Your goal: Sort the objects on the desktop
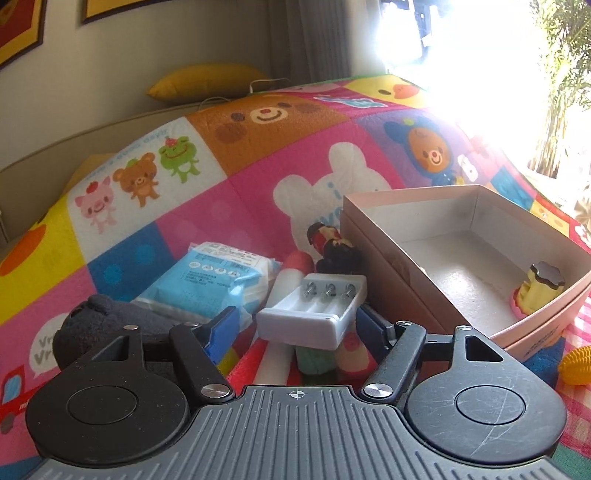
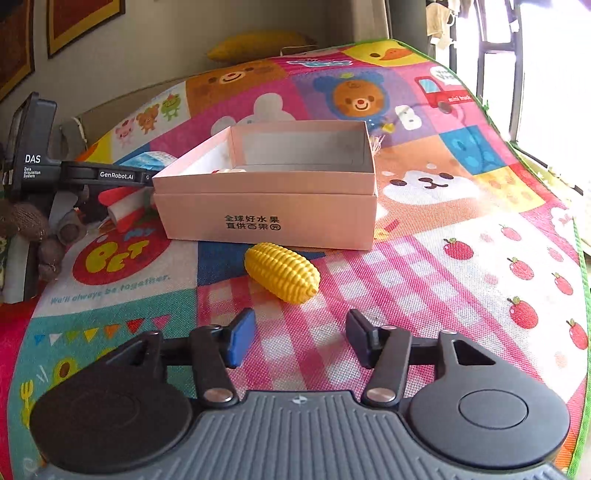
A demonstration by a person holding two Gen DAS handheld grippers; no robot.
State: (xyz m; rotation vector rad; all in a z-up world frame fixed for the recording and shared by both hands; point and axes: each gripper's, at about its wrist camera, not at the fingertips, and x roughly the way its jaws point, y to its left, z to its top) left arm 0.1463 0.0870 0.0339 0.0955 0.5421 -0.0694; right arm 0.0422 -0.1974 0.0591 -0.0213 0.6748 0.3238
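Corn toy [image 2: 282,272] is lying on the mat [image 2: 406,280] before the pink box [image 2: 266,218], long axis slanting, tip pointing lower-right; right gripper [image 2: 301,338] is hovering agape, empty, just short.

Left gripper [image 1: 295,325] is gaping around the white battery holder [image 1: 314,312], pads apart from it.

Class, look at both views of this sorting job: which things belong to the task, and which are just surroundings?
Task things: pink box, toy corn, battery charger, wipes packet, figurine, pudding toy already boxed.

Surroundings: play mat, yellow cushion, wall pictures.
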